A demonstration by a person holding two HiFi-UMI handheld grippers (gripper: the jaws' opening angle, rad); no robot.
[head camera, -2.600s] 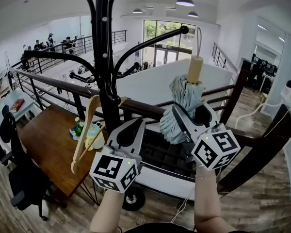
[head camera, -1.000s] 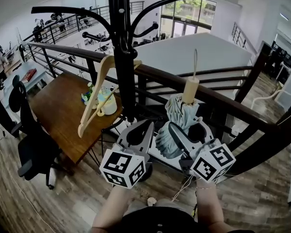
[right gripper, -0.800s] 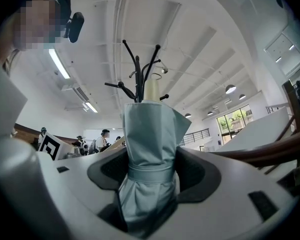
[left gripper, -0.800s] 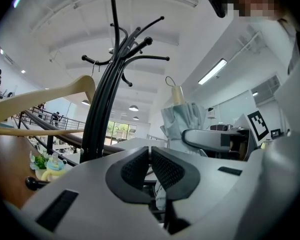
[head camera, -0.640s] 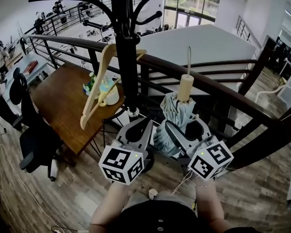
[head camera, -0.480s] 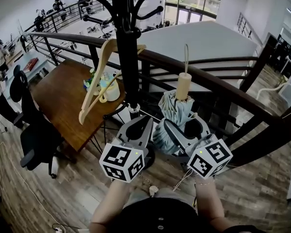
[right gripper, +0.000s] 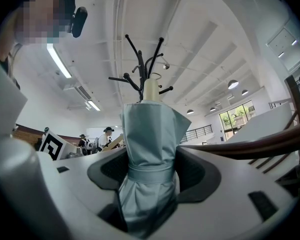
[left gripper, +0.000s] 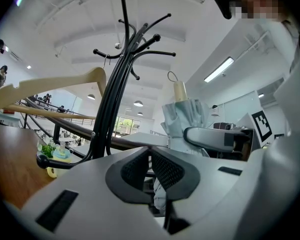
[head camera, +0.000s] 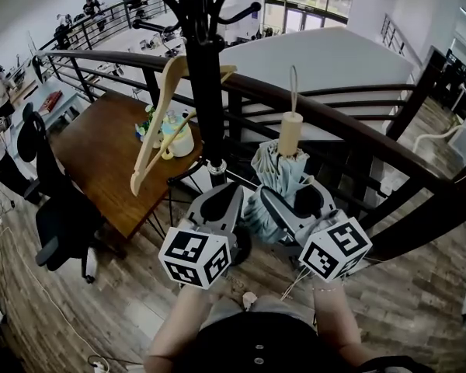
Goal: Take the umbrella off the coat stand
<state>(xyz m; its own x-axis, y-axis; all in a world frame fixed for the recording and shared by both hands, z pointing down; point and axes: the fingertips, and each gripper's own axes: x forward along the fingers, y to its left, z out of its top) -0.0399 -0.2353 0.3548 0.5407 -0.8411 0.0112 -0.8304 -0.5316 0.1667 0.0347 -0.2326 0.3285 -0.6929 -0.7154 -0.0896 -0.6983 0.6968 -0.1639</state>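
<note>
The folded pale blue umbrella (head camera: 273,179) stands upright, free of the black coat stand (head camera: 200,76), wooden handle (head camera: 290,134) and strap loop on top. My right gripper (head camera: 286,194) is shut on its banded canopy; in the right gripper view the umbrella (right gripper: 148,126) fills the gap between the jaws of that gripper (right gripper: 150,157). My left gripper (head camera: 231,194) is just left of it, near the stand's pole, shut with nothing held (left gripper: 151,152). The left gripper view shows the umbrella (left gripper: 182,121) to the right of the coat stand (left gripper: 114,101).
A wooden hanger (head camera: 157,127) hangs from the stand at the left. A dark handrail (head camera: 349,134) runs behind the umbrella. Below left are a wooden desk (head camera: 97,173) and a black office chair (head camera: 58,235). People stand far off at the left edge.
The umbrella's strap no longer hangs on the stand's curved arm; my right gripper has brought it down and clear of the arm. Both grippers sit lower, and the view tilts further down.
</note>
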